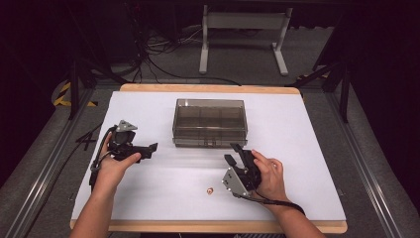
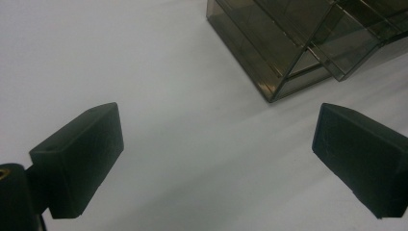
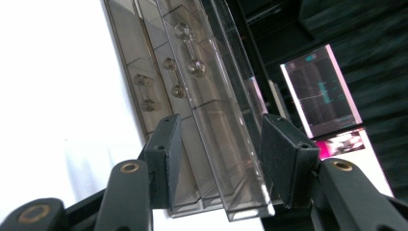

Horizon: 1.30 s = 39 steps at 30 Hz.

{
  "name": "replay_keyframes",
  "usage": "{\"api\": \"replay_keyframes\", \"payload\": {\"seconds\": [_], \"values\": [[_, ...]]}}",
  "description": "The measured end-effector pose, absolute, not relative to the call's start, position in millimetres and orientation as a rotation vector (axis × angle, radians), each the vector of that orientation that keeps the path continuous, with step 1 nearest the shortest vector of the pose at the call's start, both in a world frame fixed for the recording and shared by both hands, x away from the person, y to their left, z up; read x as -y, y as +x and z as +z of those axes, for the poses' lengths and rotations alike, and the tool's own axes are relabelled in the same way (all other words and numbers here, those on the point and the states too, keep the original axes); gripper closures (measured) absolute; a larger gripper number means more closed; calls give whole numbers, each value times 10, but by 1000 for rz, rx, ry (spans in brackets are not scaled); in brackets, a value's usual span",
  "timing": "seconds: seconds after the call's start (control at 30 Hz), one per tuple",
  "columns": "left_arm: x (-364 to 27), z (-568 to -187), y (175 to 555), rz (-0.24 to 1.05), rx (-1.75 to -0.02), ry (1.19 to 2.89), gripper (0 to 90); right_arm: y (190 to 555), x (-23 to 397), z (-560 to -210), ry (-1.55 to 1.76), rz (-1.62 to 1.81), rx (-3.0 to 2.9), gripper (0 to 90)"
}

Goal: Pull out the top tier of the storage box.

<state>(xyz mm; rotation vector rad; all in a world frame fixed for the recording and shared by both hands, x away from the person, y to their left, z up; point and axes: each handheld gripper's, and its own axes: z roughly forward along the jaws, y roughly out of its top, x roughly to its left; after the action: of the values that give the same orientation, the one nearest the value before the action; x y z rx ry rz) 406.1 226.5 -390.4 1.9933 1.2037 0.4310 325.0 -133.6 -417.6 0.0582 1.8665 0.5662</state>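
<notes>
White tabletop (image 1: 307,148) with a wooden edge, dark room around it. Smoky clear plastic box (image 1: 210,122) sits toward the far middle of the tabletop, lid down, with inner dividers visible through the top and two latches on its near face. Left tongs (image 1: 151,147) held in the left hand (image 1: 115,166) at the left side of the tabletop, lying roughly level and pointing toward the box, well short of it; in the left gripper view the two black pads (image 2: 77,161) stand wide apart with nothing but bare white surface between them, the box corner (image 2: 288,53) ahead and to the upper right. Right tongs (image 1: 235,152) held in the right hand (image 1: 267,173), just in front of the box's near right side, tips close to its front wall. In the right gripper view the jaws stand partly apart and frame the box's front edge (image 3: 216,125); the pads do not visibly press on it. Small copper-coloured object (image 1: 209,190) lies on the tabletop near the front edge, just left of the right hand, apart from both tongs.
</notes>
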Motion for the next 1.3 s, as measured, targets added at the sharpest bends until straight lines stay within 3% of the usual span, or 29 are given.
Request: {"api": "replay_keyframes", "payload": {"seconds": [0.67,1.3], "values": [[-2236,-3858,4096,404,-1176,2040,47,3430,1806,-3855,333,981,-2220,496],[-2228,-3870,4081,397,-1158,2096,45,3630,1997,-3471,472,1089,-2422,520]]}}
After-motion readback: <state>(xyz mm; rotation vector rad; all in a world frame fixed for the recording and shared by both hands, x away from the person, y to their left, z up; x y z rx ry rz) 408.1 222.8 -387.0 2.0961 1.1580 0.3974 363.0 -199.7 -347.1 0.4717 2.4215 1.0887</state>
